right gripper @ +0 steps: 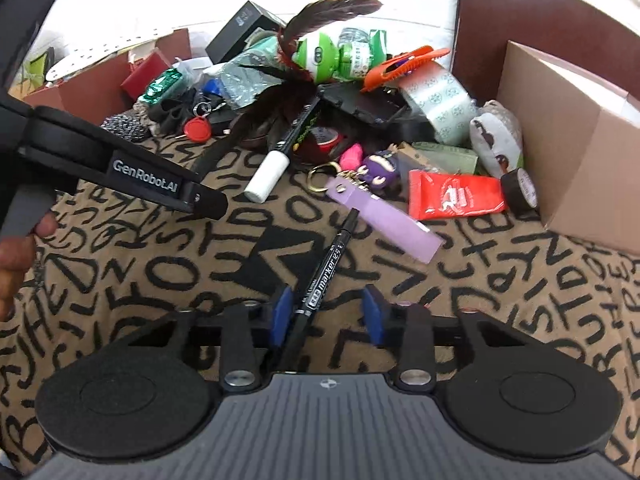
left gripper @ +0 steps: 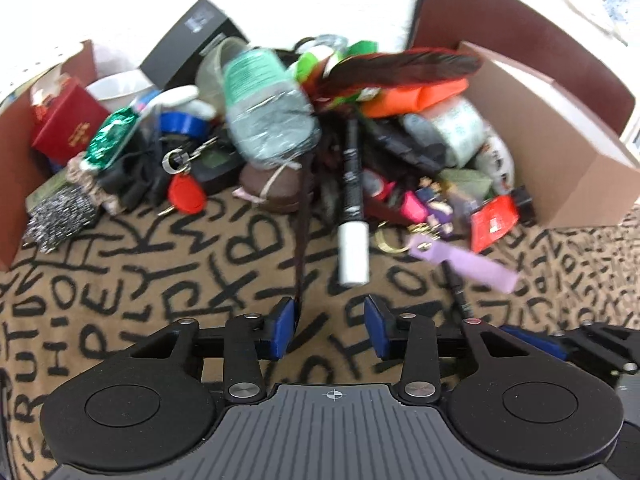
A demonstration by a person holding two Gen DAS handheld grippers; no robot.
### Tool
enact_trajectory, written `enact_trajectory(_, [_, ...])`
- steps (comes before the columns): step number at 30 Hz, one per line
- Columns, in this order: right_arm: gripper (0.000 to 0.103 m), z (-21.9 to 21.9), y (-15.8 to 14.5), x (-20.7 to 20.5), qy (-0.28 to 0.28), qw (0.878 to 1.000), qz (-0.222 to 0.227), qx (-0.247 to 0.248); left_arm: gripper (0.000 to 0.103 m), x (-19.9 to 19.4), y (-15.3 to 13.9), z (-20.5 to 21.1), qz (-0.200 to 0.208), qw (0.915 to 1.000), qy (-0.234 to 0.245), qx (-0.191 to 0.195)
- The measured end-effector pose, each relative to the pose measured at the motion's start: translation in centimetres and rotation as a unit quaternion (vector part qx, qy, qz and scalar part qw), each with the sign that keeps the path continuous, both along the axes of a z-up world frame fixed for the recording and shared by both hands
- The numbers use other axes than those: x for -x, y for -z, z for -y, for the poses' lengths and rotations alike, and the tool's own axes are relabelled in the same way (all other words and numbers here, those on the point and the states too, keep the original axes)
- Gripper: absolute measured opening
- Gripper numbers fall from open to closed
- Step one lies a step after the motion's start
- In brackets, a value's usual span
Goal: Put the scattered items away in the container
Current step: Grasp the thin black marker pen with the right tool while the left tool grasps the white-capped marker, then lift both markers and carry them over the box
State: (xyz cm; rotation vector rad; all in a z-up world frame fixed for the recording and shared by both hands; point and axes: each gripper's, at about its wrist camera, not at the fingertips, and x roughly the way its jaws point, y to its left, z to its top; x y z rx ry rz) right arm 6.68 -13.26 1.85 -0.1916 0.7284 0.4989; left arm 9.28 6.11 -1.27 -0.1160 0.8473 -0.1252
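In the left wrist view my left gripper stands open over the lettered cloth. The thin dark stem of a dark red feather runs down to its left pad; the right pad is well clear of it. In the right wrist view my right gripper is open too, and a black marker lies between its jaws against the left pad, with a gap to the right pad. A heap of items lies ahead between brown cardboard walls: a white-capped pen, a crushed bottle and a lilac key tag.
A closed cardboard box stands at the right, with a dark chair back behind it. A red sachet, a tape roll and a red key fob lie at the heap's front. The left gripper's arm reaches in from the left.
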Motion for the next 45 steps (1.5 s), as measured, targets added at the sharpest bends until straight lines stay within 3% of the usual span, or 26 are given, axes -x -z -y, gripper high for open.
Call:
enact_trajectory(4, [0.039,0.1,0.2,-0.5,0.002,1.000,0.000,0.002,0.054,-1.7,0.0,1.1,0.010,0.9999,-0.001,-0.011])
enact_trajectory(7, [0.039,0.1,0.2,-0.6,0.001,1.000,0.002,0.002,0.055,-3.2,0.3,1.4,0.000,1.0000,-0.005,0.002])
enact_trajectory(13, [0.039,0.1,0.3,-0.9,-0.001,1.000,0.001,-0.001,0.055,-5.7,1.4,2.1,-0.008,0.9997,-0.020,-0.008])
enact_trajectory(15, [0.039,0.1,0.4,-1.0,-0.001,1.000,0.001,-0.001,0.036,-6.1,1.4,2.3,-0.008,0.9996,-0.022,-0.016])
enact_trajectory(16, [0.039,0.1,0.4,-1.0,-0.001,1.000,0.000,-0.002,0.015,-6.2,1.4,2.4,-0.009,0.9996,-0.021,-0.017])
enact_trajectory(19, [0.036,0.0,0.3,-1.2,-0.004,1.000,-0.002,-0.003,0.014,-6.1,1.3,2.4,-0.013,0.9996,-0.019,-0.013])
enact_trajectory(25, [0.012,0.0,0.2,-0.9,-0.014,1.000,-0.010,-0.009,0.014,-4.2,1.3,2.4,-0.019,0.9995,-0.012,-0.021])
enact_trajectory(36, [0.011,2.3,-0.3,1.9,-0.010,0.999,-0.034,-0.017,0.015,4.0,0.8,2.0,-0.038,0.9988,0.020,-0.025])
enact_trajectory(38, [0.011,2.7,-0.3,2.5,-0.011,0.999,-0.036,-0.015,0.018,4.4,0.7,1.9,-0.037,0.9988,0.020,-0.027])
enact_trajectory(40, [0.011,3.0,-0.3,2.9,-0.011,0.999,-0.037,-0.015,0.038,4.2,0.8,2.2,-0.035,0.9988,0.018,-0.029])
enact_trajectory(41, [0.011,3.0,-0.3,2.9,-0.009,0.999,-0.038,-0.017,0.042,4.0,0.8,2.3,-0.035,0.9989,0.015,-0.028])
enact_trajectory(45, [0.011,3.1,-0.2,2.8,-0.005,0.999,-0.041,-0.024,0.048,3.0,1.0,2.9,-0.036,0.9987,0.018,-0.030])
